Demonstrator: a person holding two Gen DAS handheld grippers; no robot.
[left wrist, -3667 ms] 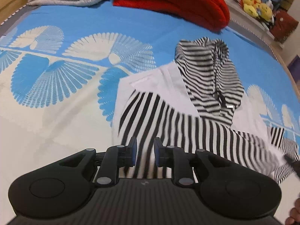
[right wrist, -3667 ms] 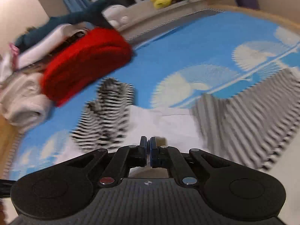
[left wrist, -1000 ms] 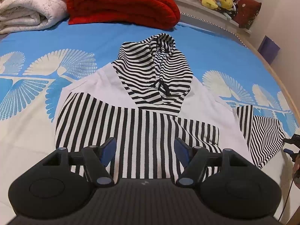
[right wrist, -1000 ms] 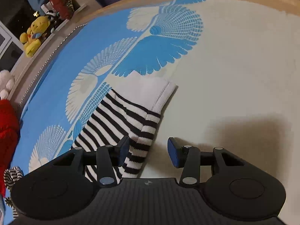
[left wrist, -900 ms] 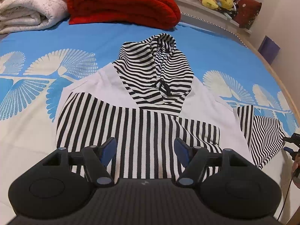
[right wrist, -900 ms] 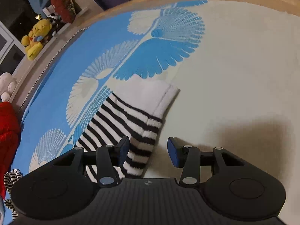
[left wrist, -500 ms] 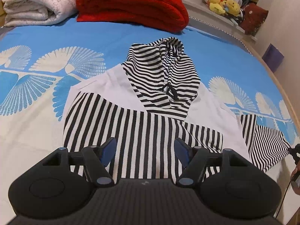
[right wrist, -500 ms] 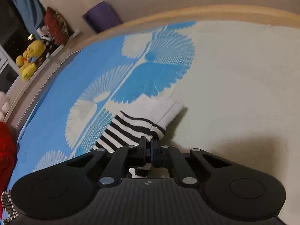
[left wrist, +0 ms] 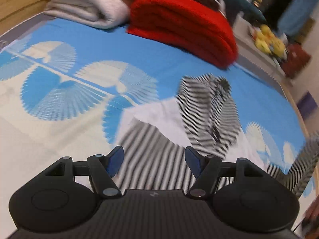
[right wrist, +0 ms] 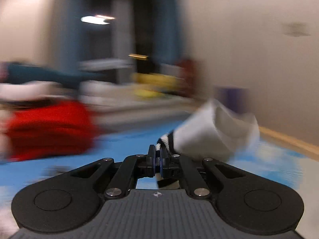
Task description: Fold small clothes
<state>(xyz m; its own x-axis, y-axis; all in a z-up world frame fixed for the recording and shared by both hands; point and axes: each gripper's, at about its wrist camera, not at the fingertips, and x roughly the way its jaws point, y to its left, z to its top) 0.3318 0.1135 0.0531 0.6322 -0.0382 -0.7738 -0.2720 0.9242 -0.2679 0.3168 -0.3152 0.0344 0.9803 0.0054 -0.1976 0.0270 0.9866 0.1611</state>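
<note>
Striped hoodie (left wrist: pixel 159 171) on blue bedspread (left wrist: pixel 139 59), left claw (left wrist: pixel 154 160) wide and empty, right claw (right wrist: pixel 158 161) pinching white sleeve cuff (right wrist: pixel 211 137), no readable writing.

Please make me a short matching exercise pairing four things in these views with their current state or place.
Things:
1. left hand-held gripper
2. right hand-held gripper
3. red blanket
4. striped hood

States:
A. shut on the sleeve cuff
B. folded at the far end of the bed
C. open, empty
D. lying flat on the white chest of the hoodie

Pairs: 1-C, 2-A, 3-B, 4-D
</note>
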